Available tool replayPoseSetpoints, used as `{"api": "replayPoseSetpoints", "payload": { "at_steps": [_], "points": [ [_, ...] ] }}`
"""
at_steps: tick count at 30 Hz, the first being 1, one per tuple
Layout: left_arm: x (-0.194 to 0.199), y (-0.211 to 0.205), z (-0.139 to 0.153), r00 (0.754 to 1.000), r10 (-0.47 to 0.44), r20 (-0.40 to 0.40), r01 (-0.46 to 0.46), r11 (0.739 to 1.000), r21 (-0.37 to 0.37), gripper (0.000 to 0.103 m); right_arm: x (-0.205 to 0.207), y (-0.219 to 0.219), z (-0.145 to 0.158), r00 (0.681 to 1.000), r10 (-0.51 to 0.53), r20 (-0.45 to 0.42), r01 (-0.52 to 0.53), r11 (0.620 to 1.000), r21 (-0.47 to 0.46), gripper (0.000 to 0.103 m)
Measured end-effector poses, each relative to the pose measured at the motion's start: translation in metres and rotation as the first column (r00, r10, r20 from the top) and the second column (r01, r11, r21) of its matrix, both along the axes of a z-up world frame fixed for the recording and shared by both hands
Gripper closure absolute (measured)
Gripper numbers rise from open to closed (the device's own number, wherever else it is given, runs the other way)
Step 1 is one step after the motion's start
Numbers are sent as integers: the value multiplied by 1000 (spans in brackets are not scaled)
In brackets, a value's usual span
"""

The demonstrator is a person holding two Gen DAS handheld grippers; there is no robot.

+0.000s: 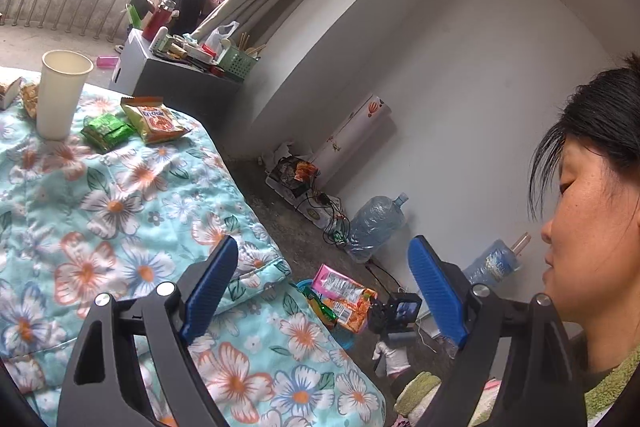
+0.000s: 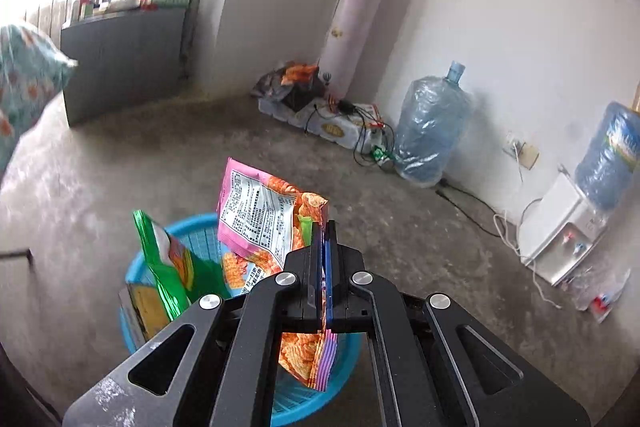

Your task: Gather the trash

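Right wrist: pink snack wrapper (image 2: 260, 215) above basket rim (image 2: 132, 267).

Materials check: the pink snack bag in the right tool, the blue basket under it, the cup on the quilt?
Pink snack bag: thin plastic film, probably; glossy print, crinkled, bends where the right tool pinches it.
Blue basket: moulded plastic, by its uniform colour and lattice wall.
Cup: looks like paper, matte off-white with a rolled rim; could be thin plastic.

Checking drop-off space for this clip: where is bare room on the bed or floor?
Free: the floral quilt between the paper cup and the open left gripper; concrete floor between cabinet and blue basket. Crowded: wall side, by the water jug.
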State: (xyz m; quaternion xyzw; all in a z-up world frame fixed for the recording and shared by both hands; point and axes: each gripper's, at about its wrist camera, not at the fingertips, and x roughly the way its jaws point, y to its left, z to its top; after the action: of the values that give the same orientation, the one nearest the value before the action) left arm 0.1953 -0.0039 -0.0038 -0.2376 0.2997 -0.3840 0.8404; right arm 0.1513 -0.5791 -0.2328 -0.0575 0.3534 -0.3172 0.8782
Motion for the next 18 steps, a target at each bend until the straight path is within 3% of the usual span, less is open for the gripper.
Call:
{"api": "replayPoseSetpoints", "payload": {
  "at_steps": [5, 8, 9, 13, 18],
  "points": [
    [-26, 24, 17, 997, 59, 48, -61, 998, 26, 18, 7, 2, -9, 999, -41, -31, 38, 995, -91, 103],
    [-38, 33, 21, 995, 84, 57, -88, 995, 56, 18, 10, 23, -37, 988, 4, -153, -14, 998, -62, 98],
    [-41, 36, 22, 995, 90, 51, -93, 994, 59, 18, 10, 25, -41, 982, 36, -188, -39, 999, -12, 95],
    [-54, 45, 23, 993, 112, 41, -115, 990, 86, 17, -4, 40, -25, 979, 59, -195, -40, 994, 99, 52],
    [-70, 58, 17, 987, 159, 6, -159, 983, 96, 17, -18, 54, 2, 981, 101, -168, -72, 982, 172, 39]
  ]
}}
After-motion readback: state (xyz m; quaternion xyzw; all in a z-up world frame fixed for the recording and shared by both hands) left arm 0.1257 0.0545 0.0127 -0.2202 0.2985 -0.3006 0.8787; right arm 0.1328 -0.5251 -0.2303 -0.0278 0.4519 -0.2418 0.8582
